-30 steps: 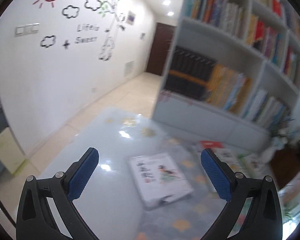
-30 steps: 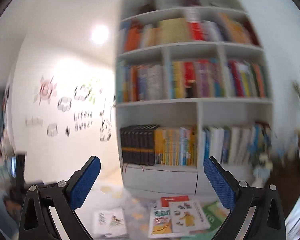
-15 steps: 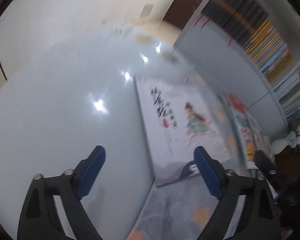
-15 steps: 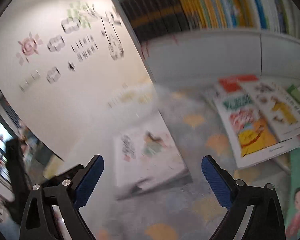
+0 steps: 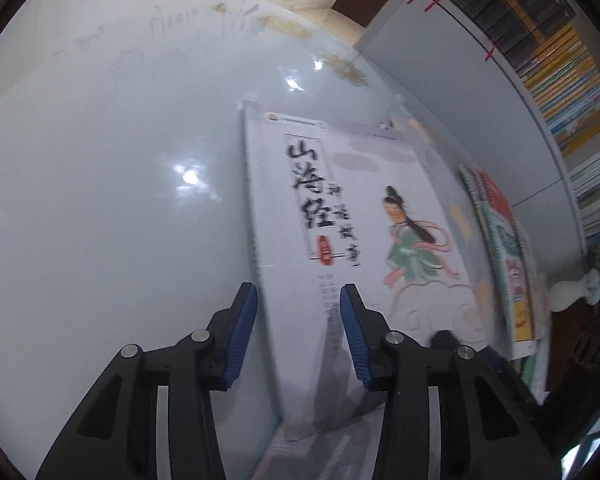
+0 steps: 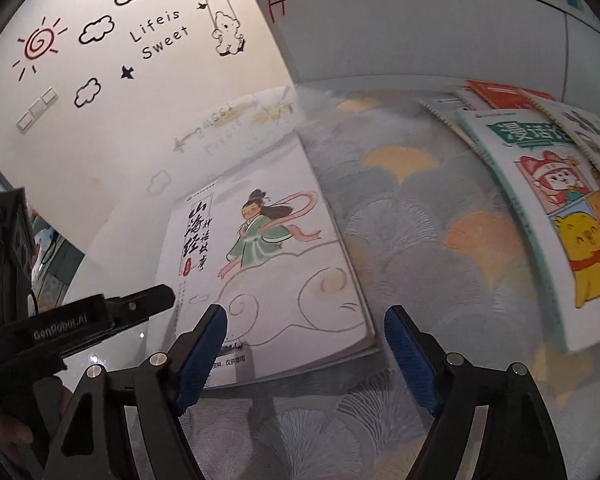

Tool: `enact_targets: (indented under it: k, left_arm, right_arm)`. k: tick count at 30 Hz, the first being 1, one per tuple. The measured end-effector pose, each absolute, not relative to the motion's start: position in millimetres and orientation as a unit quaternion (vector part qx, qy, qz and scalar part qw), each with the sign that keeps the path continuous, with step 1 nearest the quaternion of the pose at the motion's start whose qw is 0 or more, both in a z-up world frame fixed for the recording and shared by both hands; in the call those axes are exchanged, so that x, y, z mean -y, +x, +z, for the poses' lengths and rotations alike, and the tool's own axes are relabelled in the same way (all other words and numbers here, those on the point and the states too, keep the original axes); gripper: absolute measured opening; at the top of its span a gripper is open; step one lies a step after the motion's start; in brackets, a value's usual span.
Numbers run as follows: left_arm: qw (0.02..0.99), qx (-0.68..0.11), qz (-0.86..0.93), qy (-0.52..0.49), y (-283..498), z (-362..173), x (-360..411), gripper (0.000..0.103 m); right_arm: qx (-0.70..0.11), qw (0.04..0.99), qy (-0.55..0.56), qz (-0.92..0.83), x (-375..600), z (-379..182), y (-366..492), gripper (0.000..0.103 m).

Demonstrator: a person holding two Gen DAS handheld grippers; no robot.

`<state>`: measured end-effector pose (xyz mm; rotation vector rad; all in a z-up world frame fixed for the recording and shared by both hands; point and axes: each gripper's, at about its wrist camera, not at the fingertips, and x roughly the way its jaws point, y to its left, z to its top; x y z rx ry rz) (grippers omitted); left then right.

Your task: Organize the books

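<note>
A white picture book (image 5: 364, 232) with black brush lettering and a figure in green robes lies flat on the table, half on a patterned mat; it also shows in the right wrist view (image 6: 268, 264). My left gripper (image 5: 298, 336) is partly open, low over the book's near left corner, its jaws either side of the spine edge. My right gripper (image 6: 304, 360) is open just above the book's near edge. The left gripper's body (image 6: 72, 324) shows at the left of the right wrist view.
Several overlapping picture books (image 6: 540, 184) lie to the right on the grey mat with orange leaf shapes (image 6: 420, 232). A white bookcase base (image 5: 460, 92) stands behind the glossy white table (image 5: 100, 200). A decal-covered wall (image 6: 100, 40) is to the left.
Both grippers have dropped from looking at the shelves down to the white book. The left jaws have narrowed from wide open. The right gripper has closed in on the book's near edge.
</note>
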<state>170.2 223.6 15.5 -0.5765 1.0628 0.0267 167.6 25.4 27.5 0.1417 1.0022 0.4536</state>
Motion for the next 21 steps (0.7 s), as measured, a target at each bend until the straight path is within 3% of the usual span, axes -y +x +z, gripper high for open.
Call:
enact_targets:
  k: [4,8,13,21]
  left_arm:
    - [0.826,-0.500,0.014,-0.259,165.7,16.9,-222.0,0.039]
    - [0.822,-0.508,0.021,-0.257,163.1,17.6,-228.0,0.039]
    - [0.820,-0.518,0.029,-0.243,155.3,17.6,-244.4,0.039]
    - [0.811,-0.527,0.069,-0.244,125.1,18.5,-298.9,0.041]
  right_arm:
    - [-0.470,0.857,0.039,0.210,-32.9,27.2,164.7,0.066]
    - [-0.475,0.857,0.035,0.198,-30.2,29.9,156.4,0.045]
    - [-0.491,0.848,0.054,0.194,-38.0,31.0,138.1,0.038]
    - [-0.509,0.836,0.009,0.203,-99.7,34.1,85.3,0.037]
